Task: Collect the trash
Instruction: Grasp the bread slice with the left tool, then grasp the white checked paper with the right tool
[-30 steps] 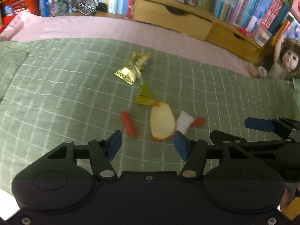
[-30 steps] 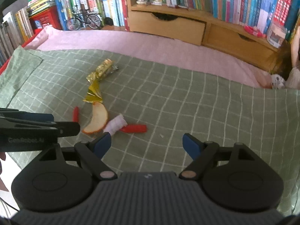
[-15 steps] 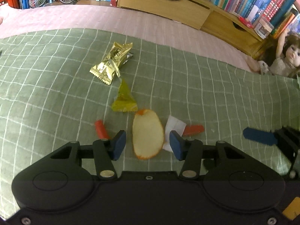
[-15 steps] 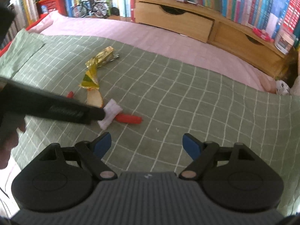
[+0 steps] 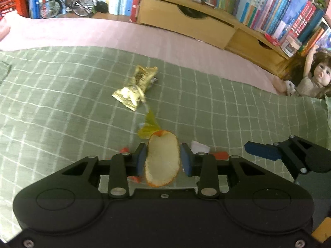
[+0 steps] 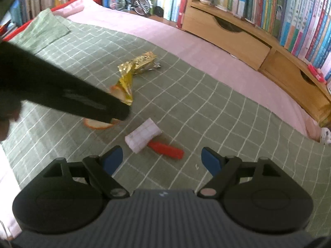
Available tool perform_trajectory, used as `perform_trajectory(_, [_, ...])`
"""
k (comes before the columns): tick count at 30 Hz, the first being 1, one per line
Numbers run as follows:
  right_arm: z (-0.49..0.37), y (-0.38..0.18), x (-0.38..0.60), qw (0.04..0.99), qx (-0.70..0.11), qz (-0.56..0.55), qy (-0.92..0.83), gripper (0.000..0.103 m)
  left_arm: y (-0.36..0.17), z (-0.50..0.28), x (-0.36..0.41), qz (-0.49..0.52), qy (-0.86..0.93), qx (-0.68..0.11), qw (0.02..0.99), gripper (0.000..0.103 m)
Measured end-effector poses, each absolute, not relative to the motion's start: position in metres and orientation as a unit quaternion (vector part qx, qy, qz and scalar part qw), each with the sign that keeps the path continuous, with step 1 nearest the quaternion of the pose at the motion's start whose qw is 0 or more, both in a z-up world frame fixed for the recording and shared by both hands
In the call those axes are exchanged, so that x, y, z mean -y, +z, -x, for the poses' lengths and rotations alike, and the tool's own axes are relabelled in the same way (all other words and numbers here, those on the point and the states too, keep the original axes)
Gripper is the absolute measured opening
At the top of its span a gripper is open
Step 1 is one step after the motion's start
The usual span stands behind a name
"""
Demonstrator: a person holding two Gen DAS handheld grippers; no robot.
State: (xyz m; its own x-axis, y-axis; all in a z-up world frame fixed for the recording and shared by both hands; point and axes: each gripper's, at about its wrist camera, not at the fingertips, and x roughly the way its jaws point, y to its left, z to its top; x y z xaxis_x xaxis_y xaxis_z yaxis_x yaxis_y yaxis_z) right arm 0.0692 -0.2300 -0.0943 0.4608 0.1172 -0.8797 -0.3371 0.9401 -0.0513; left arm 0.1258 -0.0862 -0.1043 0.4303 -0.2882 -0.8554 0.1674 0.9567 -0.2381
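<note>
An orange peel lies white side up on the green checked blanket. My left gripper straddles it with its jaws closing; the left pad touches the peel's edge and a sliver of gap shows at the right pad. In the right wrist view the left gripper covers most of the peel. My right gripper is open just short of a folded white paper and a red piece. Farther back lie a gold wrapper and a yellow scrap.
A second red piece pokes out by the left finger. Beyond the blanket come a pink sheet, a wooden drawer unit under rows of books, a model bicycle and a doll at the right.
My left gripper has come forward over the orange peel and its jaws have narrowed around it. My right gripper has moved closer to the white paper and rolled a little.
</note>
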Motion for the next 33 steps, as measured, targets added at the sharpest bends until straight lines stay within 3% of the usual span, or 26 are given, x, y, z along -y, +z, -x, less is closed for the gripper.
perform_trajectory(9, [-0.083, -0.101, 0.245, 0.845, -0.528, 0.022, 0.083, 0.086, -0.1, -0.123, 0.061, 0.071, -0.104, -0.51, 0.851, 0.033])
perform_trajectory(16, [-0.085, -0.098, 0.216, 0.851, -0.495, 0.102, 0.142, 0.086, -0.099, -0.118, 0.058, 0.069, -0.099, -0.509, 0.852, 0.033])
perform_trajectory(18, [-0.088, -0.1, 0.209, 0.849, -0.493, 0.114, 0.153, 0.083, -0.099, -0.116, 0.057, 0.067, -0.098, -0.509, 0.853, 0.033])
perform_trajectory(24, [-0.092, -0.11, 0.199, 0.833, -0.513, 0.119, 0.168, 0.051, -0.1, -0.11, 0.051, 0.071, -0.09, -0.512, 0.851, 0.033])
perform_trajectory(33, [-0.078, -0.099, 0.199, 0.835, -0.513, 0.101, 0.171, 0.049, -0.097, -0.1, 0.046, 0.077, -0.088, -0.509, 0.853, 0.033])
